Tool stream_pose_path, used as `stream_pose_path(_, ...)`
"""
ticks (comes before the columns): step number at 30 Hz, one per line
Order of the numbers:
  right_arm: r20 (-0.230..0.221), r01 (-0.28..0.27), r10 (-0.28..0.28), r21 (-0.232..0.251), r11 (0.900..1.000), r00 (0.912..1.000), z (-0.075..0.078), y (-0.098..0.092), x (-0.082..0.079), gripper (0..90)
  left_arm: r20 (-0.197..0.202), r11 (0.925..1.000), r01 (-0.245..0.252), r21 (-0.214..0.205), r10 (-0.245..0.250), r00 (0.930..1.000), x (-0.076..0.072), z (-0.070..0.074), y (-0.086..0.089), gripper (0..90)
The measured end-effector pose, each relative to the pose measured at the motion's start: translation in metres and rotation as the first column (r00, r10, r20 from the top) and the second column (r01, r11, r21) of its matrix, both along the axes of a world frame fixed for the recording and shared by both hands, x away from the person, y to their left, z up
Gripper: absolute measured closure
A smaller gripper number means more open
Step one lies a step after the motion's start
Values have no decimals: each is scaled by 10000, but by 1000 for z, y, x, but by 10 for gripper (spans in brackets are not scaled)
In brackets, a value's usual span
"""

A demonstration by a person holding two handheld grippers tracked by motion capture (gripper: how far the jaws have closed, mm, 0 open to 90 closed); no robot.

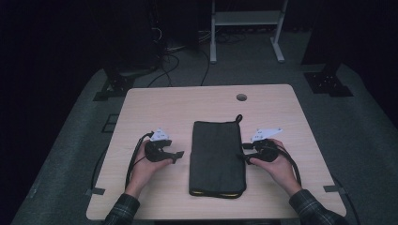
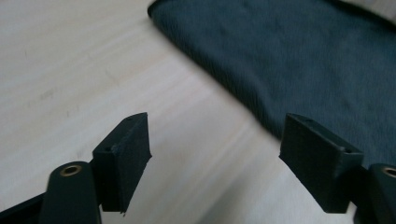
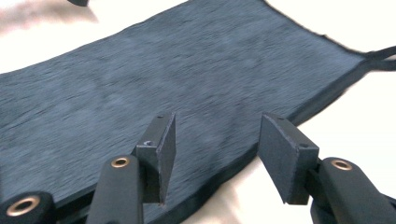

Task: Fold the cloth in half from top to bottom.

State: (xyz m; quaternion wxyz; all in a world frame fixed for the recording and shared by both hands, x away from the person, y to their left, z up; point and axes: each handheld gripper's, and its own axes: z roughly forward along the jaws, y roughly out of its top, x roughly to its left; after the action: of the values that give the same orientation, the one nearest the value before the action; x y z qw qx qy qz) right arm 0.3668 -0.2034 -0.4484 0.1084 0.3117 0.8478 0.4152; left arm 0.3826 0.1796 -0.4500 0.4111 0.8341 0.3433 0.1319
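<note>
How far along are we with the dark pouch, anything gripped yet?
Nothing looks done: the dark pouch lies flat and closed mid-table, its loop at the far end. In hand: the approach. The left claw is open over bare table beside the pouch; the right claw is open over the pouch's edge, gripping nothing. Left: closing on the pouch and everything after, whatever that is.

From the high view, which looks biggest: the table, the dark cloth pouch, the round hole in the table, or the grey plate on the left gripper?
1. Table
2. Dark cloth pouch
3. Grey plate
4. Round hole, though farther from the camera.
</note>
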Motion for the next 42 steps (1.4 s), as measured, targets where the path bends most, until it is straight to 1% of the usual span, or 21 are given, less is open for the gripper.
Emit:
stream_pose_path(2,98,113,-114,133,9998,9999,1,-1,6,453,122,10000,51,-59,-51,9999,4,3,-4,288)
stream_pose_path(3,23,127,-127,86,9999,9999,1,-2,10,452,129,9999,114,-120,-113,9999,7,4,-7,302)
stream_pose_path(5,86,220,-220,-18,9998,9997,2,-2,15,445,172,9998,178,-116,-176,9997,12,6,-11,322)
stream_pose_path(6,115,282,-282,14,9996,9995,2,-2,18,446,167,9996,233,-130,-231,9996,15,6,-14,325)
stream_pose_path(7,212,397,-400,175,9991,9990,2,-2,21,445,174,9996,259,-96,-257,9995,18,6,-15,337)
stream_pose_path(9,166,445,-444,-26,9990,9989,2,-1,27,442,148,9996,284,-66,-283,9995,23,6,-19,344)
stream_pose_path(12,270,524,-527,85,9986,9982,3,-1,35,442,193,9992,387,67,-388,9991,31,6,-24,359)
stream_pose_path(13,235,563,-567,156,9983,9981,2,-1,38,441,206,9993,380,25,-381,9991,33,6,-26,362)
stream_pose_path(15,246,572,-573,29,9984,9981,2,0,44,441,173,9990,440,48,-441,9989,39,7,-29,370)
stream_pose_path(16,241,564,-565,40,9984,9981,2,0,47,442,201,9990,430,88,-431,9989,42,7,-31,372)
stream_pose_path(20,173,671,-673,77,9977,9976,0,2,61,442,212,9995,323,-20,-322,9993,58,8,-38,379)
stream_pose_path(22,219,754,-757,164,9970,9969,-1,2,67,441,220,9994,322,81,-323,9992,67,9,-42,382)
stream_pose_path(23,151,764,-766,166,9969,9969,-1,3,70,441,243,9994,301,176,-305,9992,72,8,-44,384)
stream_pose_path(25,132,818,-820,159,9965,9965,-3,4,75,441,196,9996,225,170,-228,9995,81,8,-49,389)
stream_pose_path(26,87,840,-842,167,9963,9964,-3,4,78,440,225,9995,197,266,-203,9995,85,7,-51,390)
stream_pose_path(30,51,900,-901,134,9959,9959,-4,5,86,437,174,9990,-43,451,35,9998,99,3,-54,419)
stream_pose_path(34,30,993,-993,193,9949,9950,-5,4,91,436,-176,9983,-195,545,204,9996,111,-5,-56,460)
stream_pose_path(35,27,1014,-1014,189,9947,9948,-6,3,92,436,-282,9987,-226,467,240,9993,113,-7,-56,473)
stream_pose_path(37,28,1081,-1081,118,9941,9941,-6,3,95,433,-374,9981,-321,532,341,9987,116,-11,-55,498)
stream_pose_path(39,60,1242,-1243,203,9921,9922,-9,2,98,433,-479,9977,-296,608,325,9983,117,-15,-54,534)
stream_pose_path(42,-103,1373,-1372,101,9905,9905,-14,2,104,428,-605,9968,-194,773,241,9979,119,-20,-55,574)
